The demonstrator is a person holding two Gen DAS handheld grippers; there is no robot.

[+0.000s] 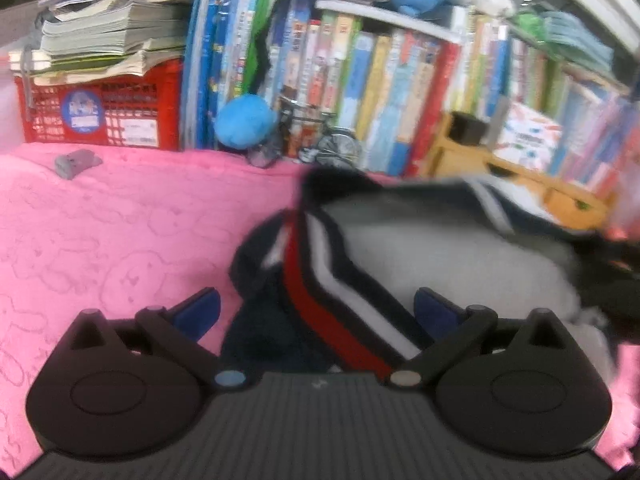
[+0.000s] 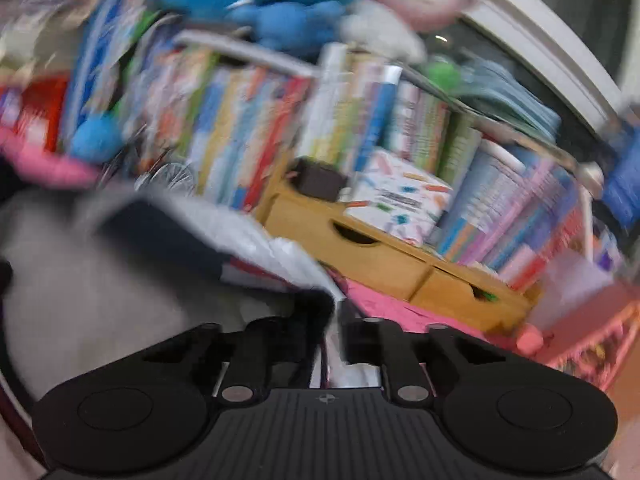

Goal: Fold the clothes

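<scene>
We see one pink blanket (image 1: 120, 220), our landmark. On it, right of its middle, lies one garment (image 1: 400, 248), grey with navy, white and red stripes. Behind the blanket stand one red crate (image 1: 100, 116) and one wooden drawer box (image 2: 380, 256). Our left gripper (image 1: 316, 312) stands spread over the garment; our right gripper (image 2: 336, 328) is pinching the garment's edge.
</scene>
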